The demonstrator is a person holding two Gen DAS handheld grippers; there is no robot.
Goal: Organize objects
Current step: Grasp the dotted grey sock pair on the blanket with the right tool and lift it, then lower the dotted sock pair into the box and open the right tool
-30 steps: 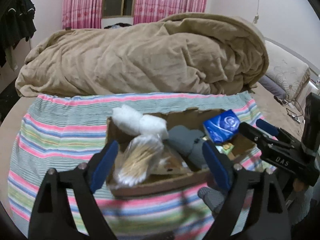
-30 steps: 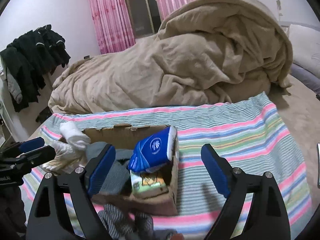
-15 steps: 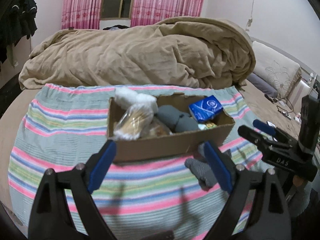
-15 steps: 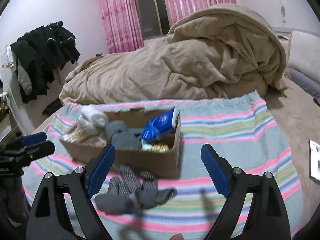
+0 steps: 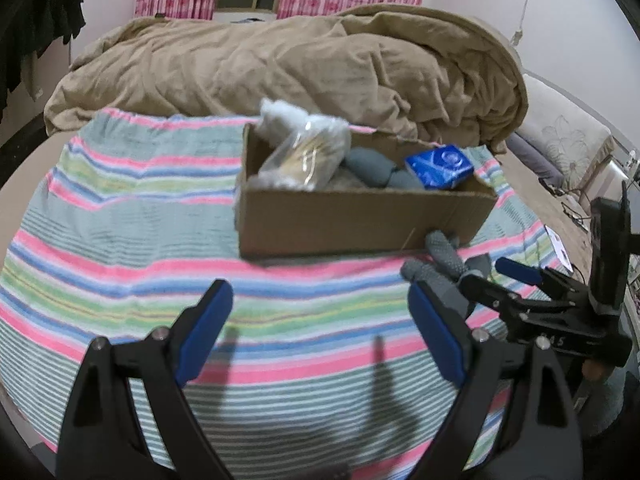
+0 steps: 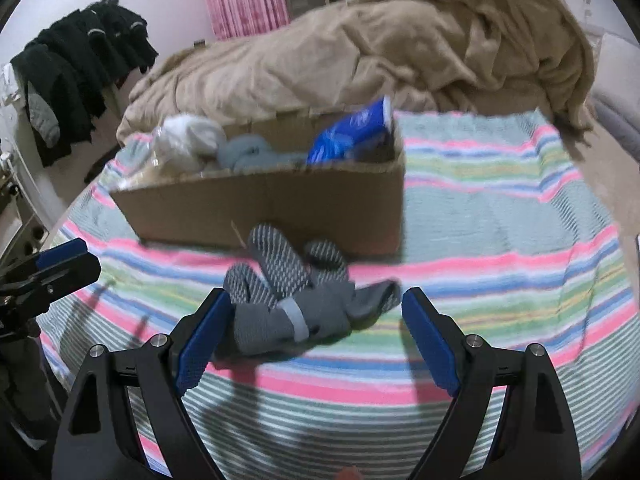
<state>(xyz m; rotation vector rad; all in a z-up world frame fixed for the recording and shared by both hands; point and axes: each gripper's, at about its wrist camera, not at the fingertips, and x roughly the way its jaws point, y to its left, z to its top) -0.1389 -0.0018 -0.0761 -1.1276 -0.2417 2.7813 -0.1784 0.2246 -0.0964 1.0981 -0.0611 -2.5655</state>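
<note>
Both grippers have backed off the box (image 6: 280,204), right one (image 6: 316,332) wide open, empty over the gloves (image 6: 300,296), left (image 5: 320,328) open too, so gloves look next.

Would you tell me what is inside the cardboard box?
Inside the cardboard box: a clear bag, white cloth, grey fabric and a blue packet. Anything beneath them is covered.

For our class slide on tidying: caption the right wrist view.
Open right gripper poised over grey gloves lying before the cardboard box.

Dim indoor light, motion blur, fisheye-warped edges, soft shadows
</note>
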